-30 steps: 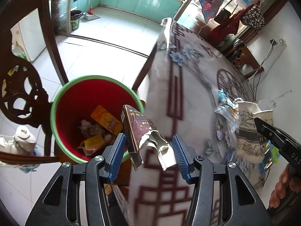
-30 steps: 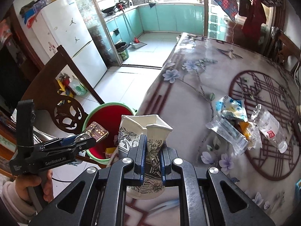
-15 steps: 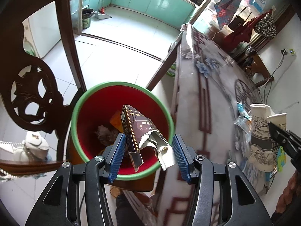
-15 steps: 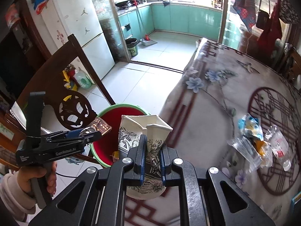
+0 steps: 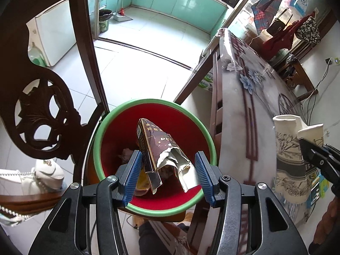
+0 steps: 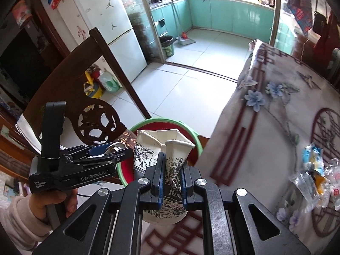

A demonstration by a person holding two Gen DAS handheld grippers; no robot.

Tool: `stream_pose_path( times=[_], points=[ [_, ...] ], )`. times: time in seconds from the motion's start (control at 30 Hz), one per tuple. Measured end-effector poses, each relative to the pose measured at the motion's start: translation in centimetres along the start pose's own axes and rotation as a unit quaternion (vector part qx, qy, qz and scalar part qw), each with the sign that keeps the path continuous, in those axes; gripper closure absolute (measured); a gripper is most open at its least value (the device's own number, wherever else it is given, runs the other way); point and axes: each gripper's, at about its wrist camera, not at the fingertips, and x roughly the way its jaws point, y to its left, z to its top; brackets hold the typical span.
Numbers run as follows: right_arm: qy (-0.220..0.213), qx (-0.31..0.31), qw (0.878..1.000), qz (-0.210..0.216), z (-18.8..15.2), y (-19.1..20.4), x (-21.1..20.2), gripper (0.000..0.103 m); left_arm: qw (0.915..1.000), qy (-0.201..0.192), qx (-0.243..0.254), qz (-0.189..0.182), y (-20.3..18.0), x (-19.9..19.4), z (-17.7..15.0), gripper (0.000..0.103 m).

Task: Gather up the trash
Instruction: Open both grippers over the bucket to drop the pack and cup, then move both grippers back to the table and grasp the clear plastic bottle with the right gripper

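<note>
1. Surface: floral cloth with dark red lattice motifs under a clear cover; its edge hangs toward the white tiled floor.
2. Room: carved dark wooden chair just beside the bin; white fridge and teal kitchen cabinets beyond.
3. Left gripper: jaws part-way apart, holding a torn brown cigarette pack with foil lining hanging out, directly above the bin.
4. Bin: red inside, green rim, on the floor beside the surface edge; some trash already at its bottom.
5. Right gripper: jaws narrow, pinching a crushed paper cup with an ink-style print, over the surface edge near the bin.
6. Right wrist view only: clear plastic wrappers and a bottle lying on the surface; a hand in a pale sleeve gripping the left gripper.
7. Left wrist view only: bin contents; white shoe beside the chair.
</note>
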Motion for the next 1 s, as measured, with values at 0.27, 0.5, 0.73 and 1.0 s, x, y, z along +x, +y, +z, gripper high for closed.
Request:
stream_pose_path(
  times=[0.27,0.5,0.73,1.0],
  points=[
    [0.007,-0.005,1.000,0.013,0.8,0.3,2.1,0.093,1.0000,0.001,-0.003,0.006,0.8,0.7,0.7,0.053],
    [0.007,0.002,1.000,0.029,1.2,0.1,3.6,0.093,0.9997,-0.003,0.000,0.022,1.2,1.2,1.5,0.053],
    [-0.001,0.008,0.999,0.037,1.3,0.0,3.9,0.076,0.9987,-0.006,-0.016,0.047,2.0,1.5,1.9,0.041],
    [-0.022,0.019,0.999,0.030,0.2,-1.6,1.1,0.071,0.9986,-0.015,-0.015,0.048,0.8,0.4,1.0,0.029]
  ],
)
